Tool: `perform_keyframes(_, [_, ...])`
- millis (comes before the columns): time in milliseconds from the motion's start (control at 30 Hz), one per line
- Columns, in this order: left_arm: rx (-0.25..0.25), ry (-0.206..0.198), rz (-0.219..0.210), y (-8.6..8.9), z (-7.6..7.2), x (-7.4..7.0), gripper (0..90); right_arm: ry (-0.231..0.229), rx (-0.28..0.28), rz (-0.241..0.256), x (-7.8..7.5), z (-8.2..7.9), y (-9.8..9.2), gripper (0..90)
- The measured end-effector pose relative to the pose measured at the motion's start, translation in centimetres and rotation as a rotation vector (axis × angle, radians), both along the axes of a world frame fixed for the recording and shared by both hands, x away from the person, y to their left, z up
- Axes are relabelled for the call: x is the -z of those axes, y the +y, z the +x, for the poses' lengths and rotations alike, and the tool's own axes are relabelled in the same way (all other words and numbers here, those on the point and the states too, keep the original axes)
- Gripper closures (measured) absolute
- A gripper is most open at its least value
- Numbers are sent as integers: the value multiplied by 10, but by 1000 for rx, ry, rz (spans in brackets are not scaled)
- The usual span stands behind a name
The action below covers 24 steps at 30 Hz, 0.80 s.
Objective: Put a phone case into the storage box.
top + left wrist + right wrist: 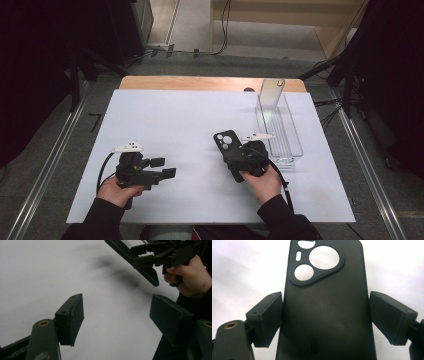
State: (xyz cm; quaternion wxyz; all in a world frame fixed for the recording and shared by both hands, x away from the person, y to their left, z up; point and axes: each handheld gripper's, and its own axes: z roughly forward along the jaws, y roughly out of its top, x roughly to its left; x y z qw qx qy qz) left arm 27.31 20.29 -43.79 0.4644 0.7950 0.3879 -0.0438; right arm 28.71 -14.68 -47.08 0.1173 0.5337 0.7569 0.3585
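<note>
The table (165, 120) carries a white sheet over a wooden top and stands on a grey floor with cables and dark stands around it. A clear plastic tray (279, 131) lies at the far right of the sheet, with a phone-shaped object (271, 93) propped upright at its far end.

The right tongs (324, 317) hold a black phone case (324, 302), camera cut-outs pointing away from the hand. The 2 jaws sit at the case's long edges; the left pad touches, and the right pad appears to touch or stand just off it, so a firm clamp is probable, not certain. In the high view the case (229, 145) sits just left of the tray. The left tongs (117, 317) stand wide apart and carry nothing, aimed at bare sheet near the right hand (187, 275).

Recommended procedure for the step in hand, judged to be carrying or placing the case:
1. Keep the pads square on both long edges, at mid-length.
2. Apply moderate pressure only; the soft shell probably bows if squeezed.
3. Keep the case level during travel.
4. Hold the left tongs clear.

No brand, label or writing is legible on any item.
</note>
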Motion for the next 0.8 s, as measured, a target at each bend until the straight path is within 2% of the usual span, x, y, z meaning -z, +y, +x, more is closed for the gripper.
perform_keyframes(200, [18, 6, 4, -6, -1, -6, 282, -14, -14, 32, -9, -5, -1, 133])
perform_keyframes(267, [20, 15, -10, -8, -1, -7, 281, -14, -20, 38, -11, -7, -1, 133])
perform_keyframes(367, [48, 68, -51, -12, -1, -9, 257, -18, -28, 48, -13, -10, 1, 133])
perform_keyframes(533, [46, 60, -20, -21, 1, -11, 253, -22, -38, 70, -16, -13, 2, 133])
perform_keyframes(600, [35, 75, -21, -24, 4, -11, 208, -22, -44, 88, -16, -14, 2, 133])
perform_keyframes(667, [26, 78, -19, -26, 6, -12, 210, -13, -50, 107, -16, -14, 3, 133])
perform_keyframes(733, [9, 79, 2, -30, 9, -12, 210, -14, -56, 117, -16, -15, 5, 133])
perform_keyframes(800, [16, 92, -1, -34, 11, -12, 210, -10, -59, 129, -16, -16, 6, 133])
